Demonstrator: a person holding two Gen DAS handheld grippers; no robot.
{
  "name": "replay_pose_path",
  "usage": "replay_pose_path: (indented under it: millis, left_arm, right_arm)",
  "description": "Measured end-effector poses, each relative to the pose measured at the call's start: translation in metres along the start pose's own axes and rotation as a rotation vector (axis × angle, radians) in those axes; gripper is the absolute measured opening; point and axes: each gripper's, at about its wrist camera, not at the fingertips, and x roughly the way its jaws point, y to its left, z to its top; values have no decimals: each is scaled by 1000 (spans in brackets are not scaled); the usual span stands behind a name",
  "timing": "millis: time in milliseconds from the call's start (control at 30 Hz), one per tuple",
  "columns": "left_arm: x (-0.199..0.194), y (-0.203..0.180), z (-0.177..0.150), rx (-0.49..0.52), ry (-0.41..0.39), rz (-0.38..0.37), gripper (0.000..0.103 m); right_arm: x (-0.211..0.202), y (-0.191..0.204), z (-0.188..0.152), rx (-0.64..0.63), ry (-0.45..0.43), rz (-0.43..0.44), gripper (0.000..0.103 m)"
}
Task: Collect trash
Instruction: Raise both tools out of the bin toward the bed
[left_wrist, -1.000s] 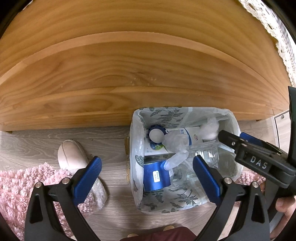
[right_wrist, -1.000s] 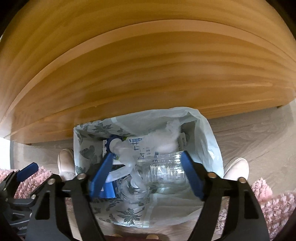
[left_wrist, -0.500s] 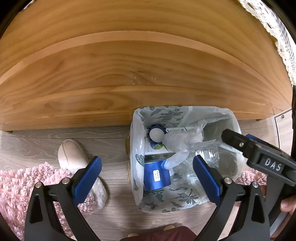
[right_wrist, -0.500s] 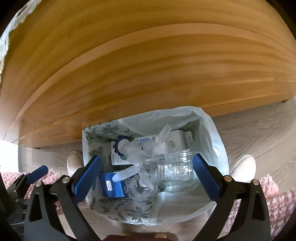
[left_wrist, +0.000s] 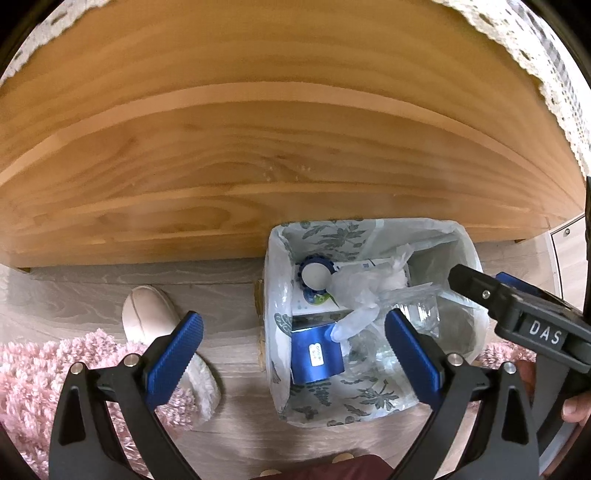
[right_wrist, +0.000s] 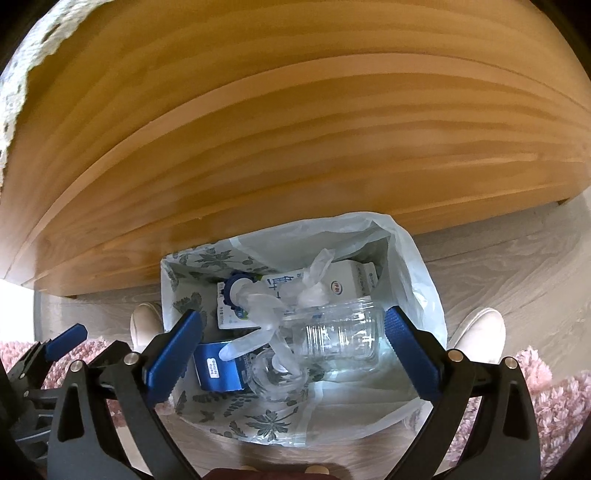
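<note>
Both claws hang over a lined trash bin (right_wrist: 406, 258) standing on the wood-look floor (left_wrist: 92, 288) against a wooden panel (left_wrist: 258, 147).

The right claw (right_wrist: 291, 354) is released, blue pads spread wide with nothing pressed between them. A clear plastic bottle (right_wrist: 340, 336) lies on its side in the bin directly beneath that gap, apart from both pads.

The left claw (left_wrist: 293, 356) is likewise released and empty, positioned over the bin's left edge and the floor beside it.

Bin contents:
- a white carton (right_wrist: 354, 284) with a blue cap
- a translucent disposable glove (right_wrist: 266, 325) draped over the carton and bottle
- a blue box (right_wrist: 218, 369) at the lower left

A pale slipper (left_wrist: 147, 314) and pink shag rug (left_wrist: 29, 376) sit left of the bin. A second slipper (right_wrist: 480, 328) sits to its right.
</note>
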Motion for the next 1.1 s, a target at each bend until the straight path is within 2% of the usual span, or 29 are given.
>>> replay_pose_path:
  millis: [533, 867, 1100]
  left_arm:
    - [-20, -2, 0, 19, -69, -26, 95]
    - [-45, -5, -1, 51, -168, -30, 95]
    - [-57, -7, -2, 57, -195, -40, 95]
  right_arm:
    - [-17, 3, -7, -48, -53, -47, 95]
    - [-44, -2, -11, -43, -127, -60, 95]
    - [-68, 2, -13, -84, -207, -72, 95]
